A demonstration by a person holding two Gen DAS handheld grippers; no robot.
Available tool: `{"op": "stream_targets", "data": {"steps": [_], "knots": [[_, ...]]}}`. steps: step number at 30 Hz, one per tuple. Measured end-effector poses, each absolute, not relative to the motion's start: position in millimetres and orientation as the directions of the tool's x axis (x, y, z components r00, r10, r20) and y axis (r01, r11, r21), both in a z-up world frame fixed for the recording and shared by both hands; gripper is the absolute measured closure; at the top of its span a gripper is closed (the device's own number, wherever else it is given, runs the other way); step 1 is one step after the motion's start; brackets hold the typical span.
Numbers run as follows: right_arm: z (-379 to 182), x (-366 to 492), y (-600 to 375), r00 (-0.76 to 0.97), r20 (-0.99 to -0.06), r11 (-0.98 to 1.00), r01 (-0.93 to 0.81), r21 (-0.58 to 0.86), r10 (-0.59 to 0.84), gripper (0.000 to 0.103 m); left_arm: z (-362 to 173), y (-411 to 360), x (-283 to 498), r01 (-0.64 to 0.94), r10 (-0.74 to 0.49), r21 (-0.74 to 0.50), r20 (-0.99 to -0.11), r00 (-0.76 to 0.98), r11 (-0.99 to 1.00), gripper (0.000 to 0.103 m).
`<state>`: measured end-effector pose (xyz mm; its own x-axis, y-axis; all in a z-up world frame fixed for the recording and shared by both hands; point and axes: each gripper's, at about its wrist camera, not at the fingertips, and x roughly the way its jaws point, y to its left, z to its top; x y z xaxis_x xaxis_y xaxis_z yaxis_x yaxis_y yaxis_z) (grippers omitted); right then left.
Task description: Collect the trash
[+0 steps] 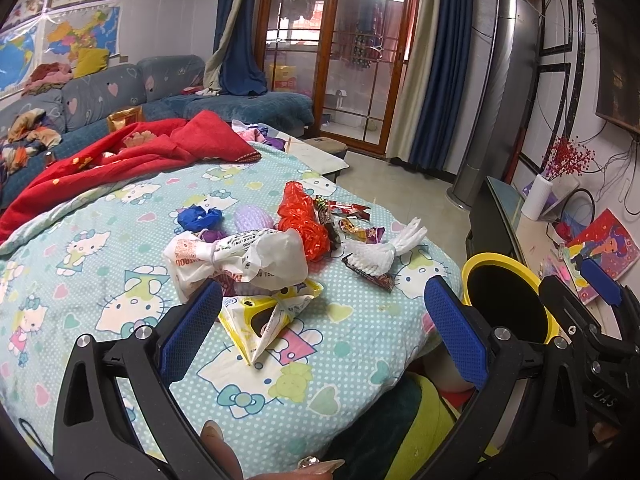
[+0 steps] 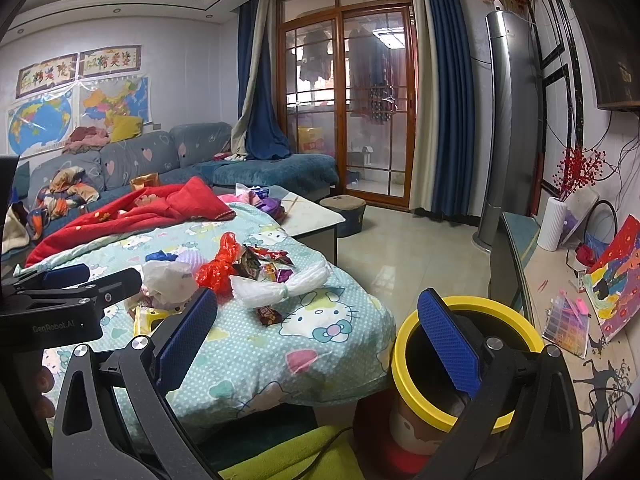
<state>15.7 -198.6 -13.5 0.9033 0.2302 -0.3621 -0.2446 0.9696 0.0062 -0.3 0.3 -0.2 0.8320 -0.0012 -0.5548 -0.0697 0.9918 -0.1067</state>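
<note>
A heap of trash lies on the cartoon-cat quilt: a white plastic bag, a yellow tissue pack, a red plastic bag, a white foam net and several candy wrappers. My left gripper is open and empty, hovering just short of the tissue pack. The yellow-rimmed bin stands on the floor at the quilt's right. My right gripper is open and empty, with its right finger over the bin's mouth. The red bag and foam net show beyond it.
A red blanket is bunched on the far side of the quilt. A grey sofa with clothes stands behind. A low table and a stool sit past the quilt. A TV bench with clutter runs along the right wall.
</note>
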Motion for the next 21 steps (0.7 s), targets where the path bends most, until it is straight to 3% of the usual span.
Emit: {"op": "stream_targets", "data": {"steps": [21], "knots": [[-32.1, 70.7, -152.4, 0.84, -0.444, 0.936, -0.351, -0.004, 0.313, 0.006, -12.4, 85.7, 31.2, -0.219, 0.094, -0.167, -0.548, 0.831, 0.961, 0.01]]}}
